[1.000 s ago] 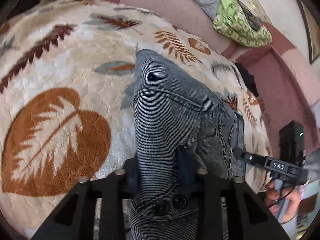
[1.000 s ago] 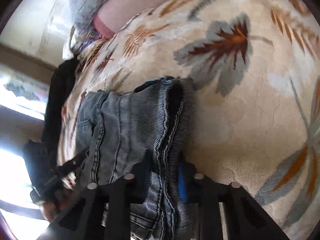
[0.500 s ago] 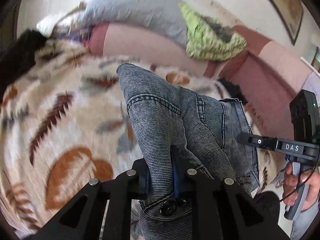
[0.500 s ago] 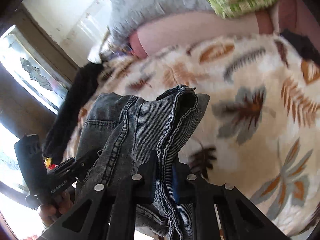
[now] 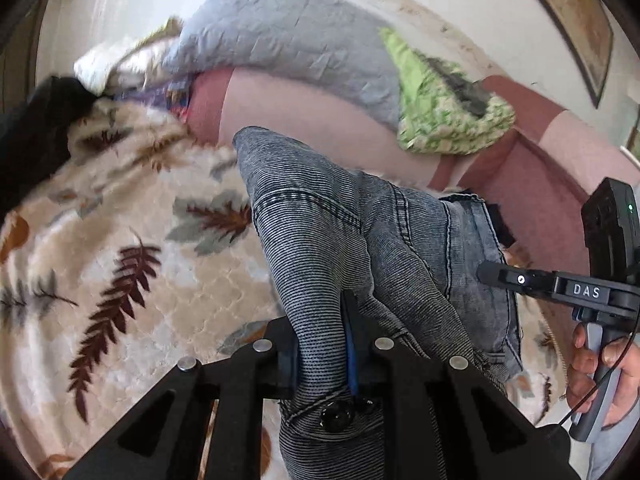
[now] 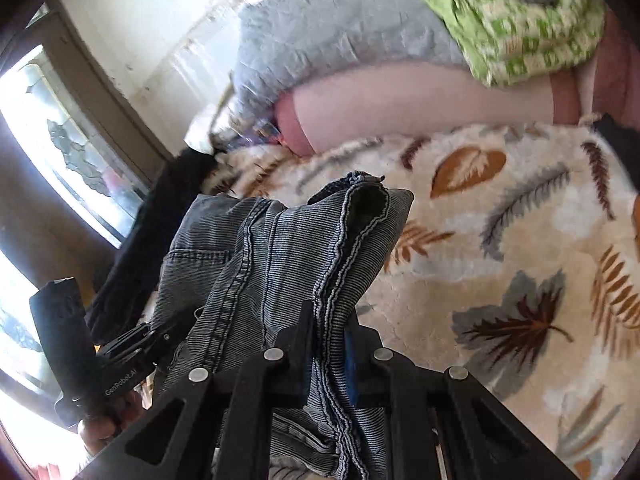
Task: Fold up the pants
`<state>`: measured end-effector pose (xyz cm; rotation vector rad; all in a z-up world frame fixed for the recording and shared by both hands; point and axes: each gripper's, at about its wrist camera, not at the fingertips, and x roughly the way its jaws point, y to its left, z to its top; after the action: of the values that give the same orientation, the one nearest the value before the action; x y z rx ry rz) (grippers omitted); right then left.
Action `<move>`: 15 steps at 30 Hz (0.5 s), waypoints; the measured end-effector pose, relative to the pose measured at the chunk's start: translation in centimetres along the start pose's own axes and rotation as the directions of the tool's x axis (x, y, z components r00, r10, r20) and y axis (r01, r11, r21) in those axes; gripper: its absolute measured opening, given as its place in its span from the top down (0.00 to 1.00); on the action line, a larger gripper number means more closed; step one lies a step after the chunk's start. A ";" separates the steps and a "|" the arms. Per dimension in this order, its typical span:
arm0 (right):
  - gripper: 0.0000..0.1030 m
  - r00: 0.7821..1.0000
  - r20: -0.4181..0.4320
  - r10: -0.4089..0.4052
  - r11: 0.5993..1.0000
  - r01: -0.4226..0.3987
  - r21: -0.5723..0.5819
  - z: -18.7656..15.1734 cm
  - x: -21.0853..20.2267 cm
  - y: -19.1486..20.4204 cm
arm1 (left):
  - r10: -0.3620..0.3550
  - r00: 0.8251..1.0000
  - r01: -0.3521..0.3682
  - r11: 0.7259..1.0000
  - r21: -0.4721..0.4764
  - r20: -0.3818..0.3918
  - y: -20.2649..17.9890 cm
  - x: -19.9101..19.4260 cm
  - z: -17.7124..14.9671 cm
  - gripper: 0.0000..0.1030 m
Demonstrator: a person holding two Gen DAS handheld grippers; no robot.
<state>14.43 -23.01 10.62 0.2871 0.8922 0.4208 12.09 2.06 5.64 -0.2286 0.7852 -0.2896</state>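
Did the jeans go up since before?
Yes. The jeans rose off the leaf blanket; their top now overlaps the pink sofa back.

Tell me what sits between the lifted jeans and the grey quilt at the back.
In the left wrist view, a pink bolster lies between the jeans and the grey quilt. Both grippers, left and right, are shut on the denim.

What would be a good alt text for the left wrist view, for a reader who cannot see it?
The left gripper is clamped on the button end of grey jeans, held above a leaf-patterned blanket. At right, a hand holds the right gripper; behind are a grey pillow and a green cloth.
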 end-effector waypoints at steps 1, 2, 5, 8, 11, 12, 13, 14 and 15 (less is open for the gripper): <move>0.87 1.000 -0.015 -0.003 1.000 0.003 0.018 -0.3 1.2 -0.8 | 0.006 1.000 -0.006 1.000 -0.005 -0.018 0.4 1.1 -0.4 0.82; 0.87 0.999 -0.035 -0.003 0.999 0.005 0.034 -0.7 2.9 -1.7 | 0.011 0.999 -0.012 1.000 -0.012 -0.040 1.0 2.5 -0.9 0.82; 0.84 0.990 -0.122 -0.065 0.995 0.073 0.064 -2.2 7.8 -4.2 | 0.104 0.982 -0.106 0.994 -0.009 -0.157 2.5 7.6 -2.8 0.66; 0.73 0.975 -0.157 -0.159 0.986 0.165 0.024 -3.5 9.1 -5.1 | 0.134 0.977 -0.143 0.989 -0.044 -0.166 3.5 7.9 -3.6 0.48; 0.69 0.981 -0.070 -0.181 0.983 0.180 -0.029 -3.7 5.3 -3.1 | 0.097 0.988 -0.105 0.992 -0.063 -0.122 3.0 4.1 -3.0 0.35; 0.68 0.987 -0.039 -0.158 0.987 0.156 -0.038 -3.8 4.0 -2.4 | 0.085 0.993 -0.089 0.995 -0.054 -0.083 2.7 2.6 -3.0 0.32; 0.62 0.993 -0.013 -0.118 0.992 0.118 -0.044 -4.1 2.8 -1.6 | 0.082 0.996 -0.084 0.996 -0.042 -0.041 2.2 1.2 -3.1 0.27; 0.58 0.997 0.004 -0.078 0.996 0.079 -0.047 -4.6 1.8 -0.6 | 0.086 0.996 -0.086 0.996 -0.027 0.002 1.6 -0.2 -3.6 0.24; 0.51 0.998 0.011 -0.054 0.997 0.055 -0.051 -5.2 1.4 -0.1 | 0.090 0.996 -0.090 0.996 -0.020 0.013 1.4 -0.5 -3.9 0.24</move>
<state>11.07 -22.07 6.47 0.2173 0.8771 0.3910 9.16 3.15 2.93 -0.2127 0.7831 -0.1952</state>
